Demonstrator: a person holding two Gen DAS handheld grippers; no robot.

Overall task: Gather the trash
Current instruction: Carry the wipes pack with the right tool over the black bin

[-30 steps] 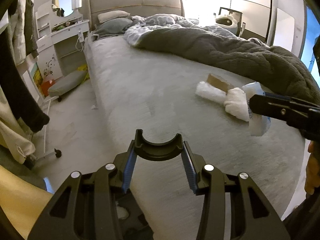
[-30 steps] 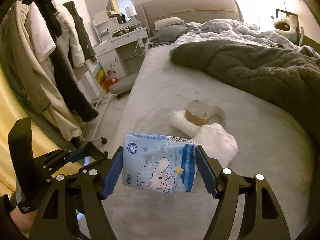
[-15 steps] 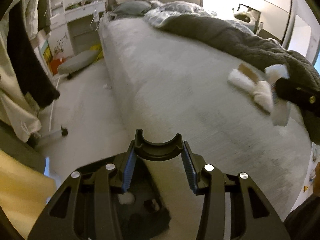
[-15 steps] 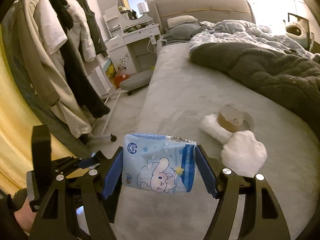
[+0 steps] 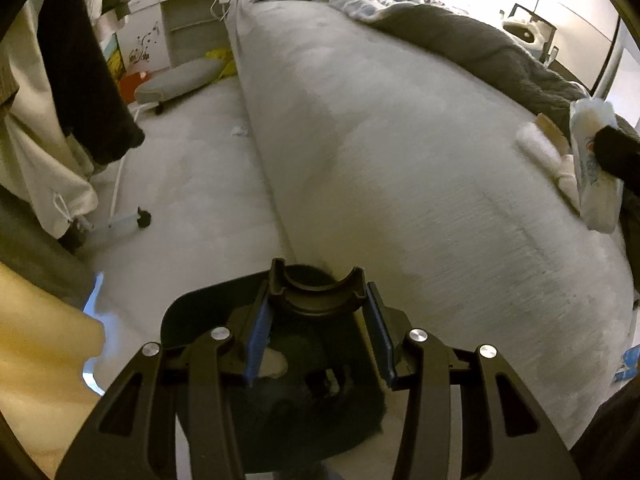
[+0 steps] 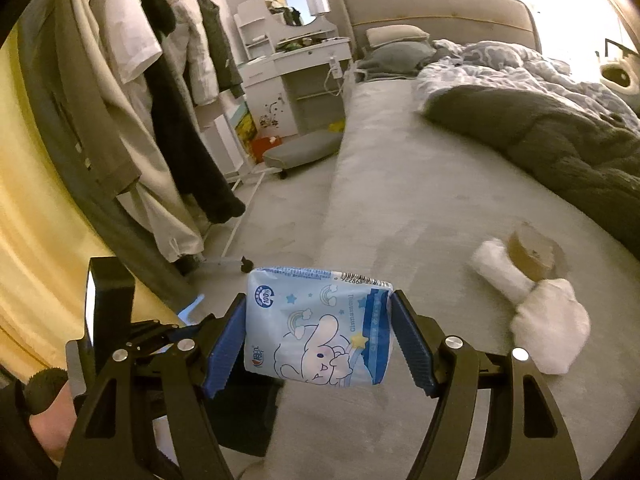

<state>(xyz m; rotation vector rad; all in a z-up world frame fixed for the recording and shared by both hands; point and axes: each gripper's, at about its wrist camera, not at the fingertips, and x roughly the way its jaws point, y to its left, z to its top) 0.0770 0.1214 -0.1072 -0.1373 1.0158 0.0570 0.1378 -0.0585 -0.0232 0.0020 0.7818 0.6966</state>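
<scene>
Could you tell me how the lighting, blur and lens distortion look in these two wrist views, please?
Left wrist view: window glare blows out the top right corner, the fisheye bends the bed edge, and the far right smears. Right wrist view: glare washes the top right, the tissue pack in the right gripper is sharp, and the white paper wads are motion-blurred.

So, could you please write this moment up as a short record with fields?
setting: bedroom, grey bed with dark blanket
right gripper: jaws shut on blue tissue pack
left gripper: jaws apart, nothing between them, over a black trash bin on the floor beside the bed
bin contents: something white; the rest is too dark to tell
still on bed: white crumpled tissues, brown cardboard piece
floor: small white scrap by the bed edge
</scene>
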